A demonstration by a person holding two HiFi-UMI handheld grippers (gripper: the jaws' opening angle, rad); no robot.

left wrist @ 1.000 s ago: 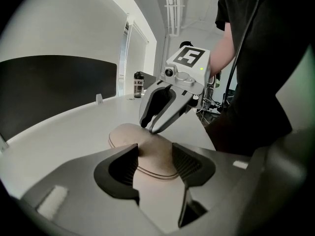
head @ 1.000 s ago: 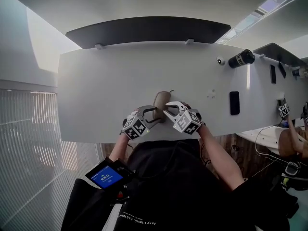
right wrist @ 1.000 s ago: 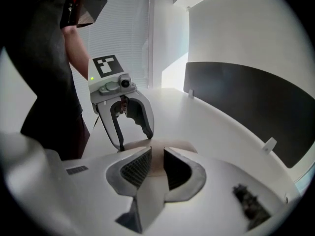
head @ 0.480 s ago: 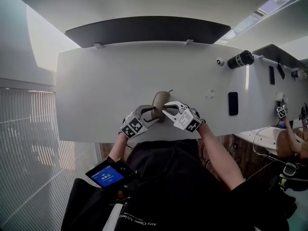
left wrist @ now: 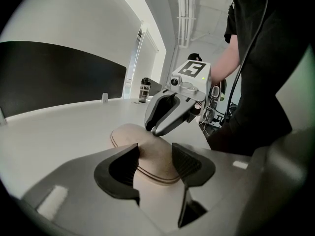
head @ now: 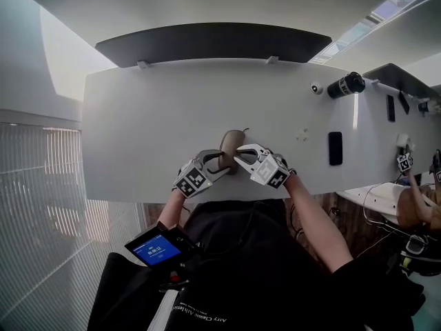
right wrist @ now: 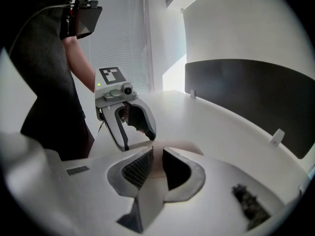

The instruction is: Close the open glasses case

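A tan glasses case [head: 231, 142] lies on the white table [head: 138, 129] close to its front edge, lid down, with a thin seam showing round it [left wrist: 125, 134]. My left gripper [head: 221, 163] straddles the case's near end, and both pads [left wrist: 179, 162] sit against its sides. My right gripper [head: 239, 158] comes in from the other side with its jaws nearly together. In the left gripper view its tips [left wrist: 155, 130] rest on top of the lid. In the right gripper view the case [right wrist: 183, 146] shows just past the narrow jaw gap [right wrist: 157, 166], with the left gripper [right wrist: 138, 140] opposite.
A black flat phone-like object [head: 335, 147] lies on the table to the right. A black bottle [head: 344, 84] and a small white round thing [head: 316, 87] stand at the far right. A dark panel [head: 213, 43] runs behind the table. Another person sits at the right edge.
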